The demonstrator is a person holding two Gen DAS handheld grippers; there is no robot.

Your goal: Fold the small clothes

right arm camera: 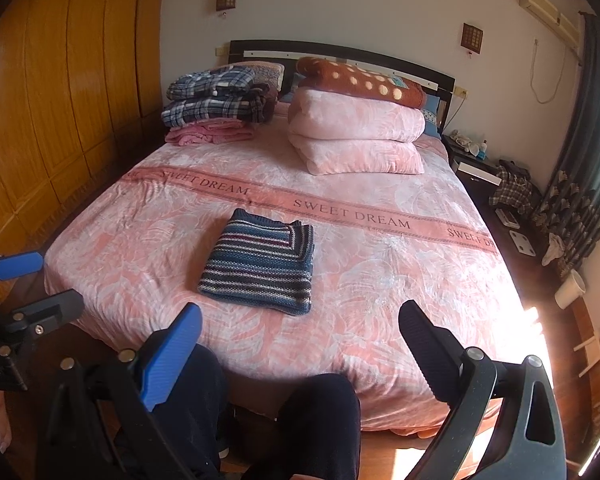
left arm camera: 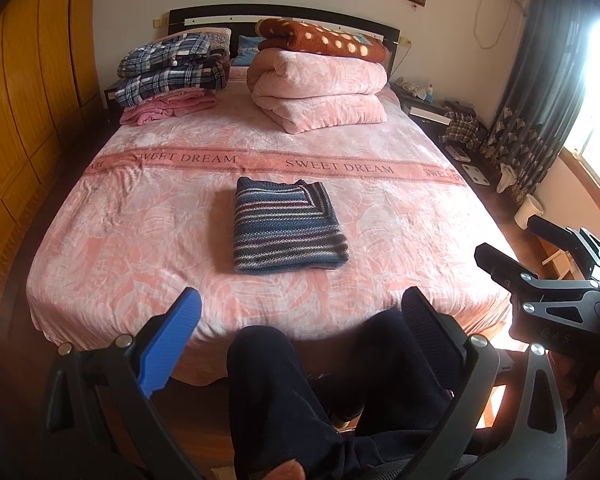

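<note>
The left gripper and right gripper are hanging with jaws spread wide and empty, above the person's dark-trousered knees. Beyond them, the folded striped sweater is lying flat mid-bed on the pink "SWEET DREAM" bedspread.

Ahead of my left gripper, whose jaws stand wide apart and empty, the folded striped sweater lies flat on the pink bedspread. My right gripper hangs off to the right, also parted.

Black gripper frames, blue pad, dark trousers.
</note>
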